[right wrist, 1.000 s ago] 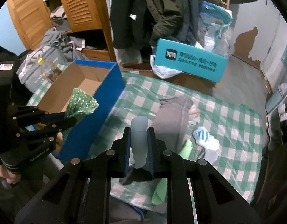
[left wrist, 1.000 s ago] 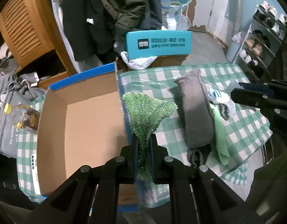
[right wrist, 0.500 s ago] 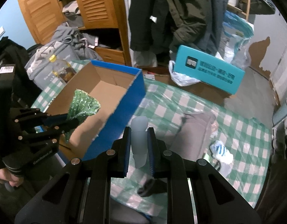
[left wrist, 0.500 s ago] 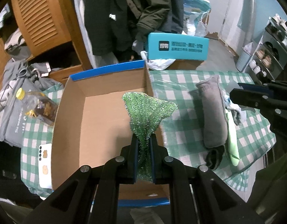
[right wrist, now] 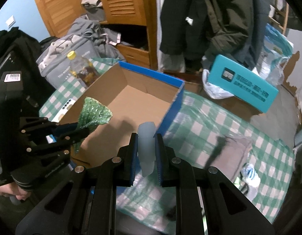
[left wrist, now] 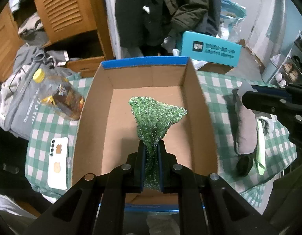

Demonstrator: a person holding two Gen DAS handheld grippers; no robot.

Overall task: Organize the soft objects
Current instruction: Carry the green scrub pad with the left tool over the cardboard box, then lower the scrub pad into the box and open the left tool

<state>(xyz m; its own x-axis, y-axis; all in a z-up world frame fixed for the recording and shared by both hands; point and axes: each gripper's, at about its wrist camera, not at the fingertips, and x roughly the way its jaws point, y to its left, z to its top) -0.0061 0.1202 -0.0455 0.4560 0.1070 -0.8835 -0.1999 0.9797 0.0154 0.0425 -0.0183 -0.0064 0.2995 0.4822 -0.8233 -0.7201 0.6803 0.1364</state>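
With our left claw [left wrist: 151, 152] clamped on the green scouring cloth [left wrist: 156, 115] over the cardboard box [left wrist: 145, 78] and our right claw [right wrist: 146, 146] pinching a pale soft piece [right wrist: 146, 137] at its blue wall, we should lower both inside before letting go.

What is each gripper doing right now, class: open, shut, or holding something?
Left gripper: shut on the green scrubbing cloth, over the cardboard box.
Right gripper: shut on a pale translucent soft piece.

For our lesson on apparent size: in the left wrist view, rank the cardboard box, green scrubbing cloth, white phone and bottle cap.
1. cardboard box
2. green scrubbing cloth, enlarged by nearness
3. white phone
4. bottle cap
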